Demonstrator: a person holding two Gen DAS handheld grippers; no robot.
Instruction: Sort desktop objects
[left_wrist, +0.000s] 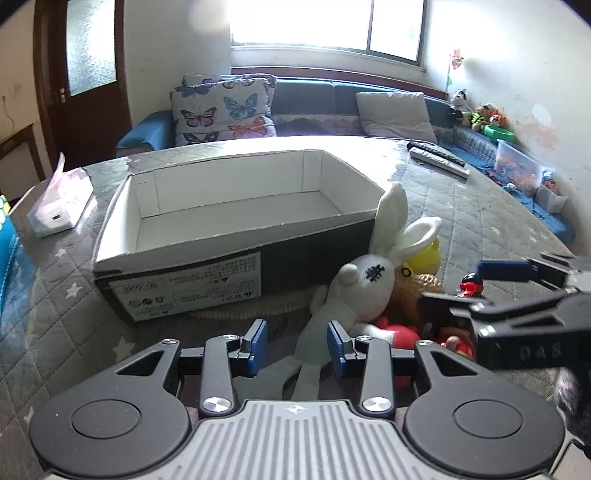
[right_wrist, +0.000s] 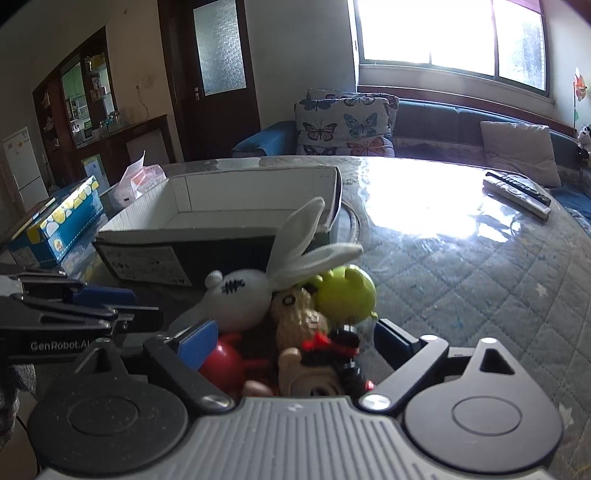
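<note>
An open cardboard box (left_wrist: 236, 206) with a white inside stands on the quilted table; it also shows in the right wrist view (right_wrist: 221, 218). A pile of soft toys lies beside its right front corner: a white rabbit (left_wrist: 364, 280), a brown bear (left_wrist: 413, 295), a yellow-green toy (left_wrist: 424, 254) and red toys (left_wrist: 400, 334). My left gripper (left_wrist: 297, 349) is open, its jaws on either side of the rabbit's legs. My right gripper (right_wrist: 295, 339) is open around the bear (right_wrist: 303, 325), the red toy (right_wrist: 221, 363) and a small black-red figure (right_wrist: 345, 347).
A tissue pack (left_wrist: 61, 203) lies left of the box, and a blue tissue box (right_wrist: 55, 225) farther left. Two remotes (left_wrist: 439, 157) lie at the table's far right. A sofa with butterfly cushions (left_wrist: 225, 109) stands behind the table.
</note>
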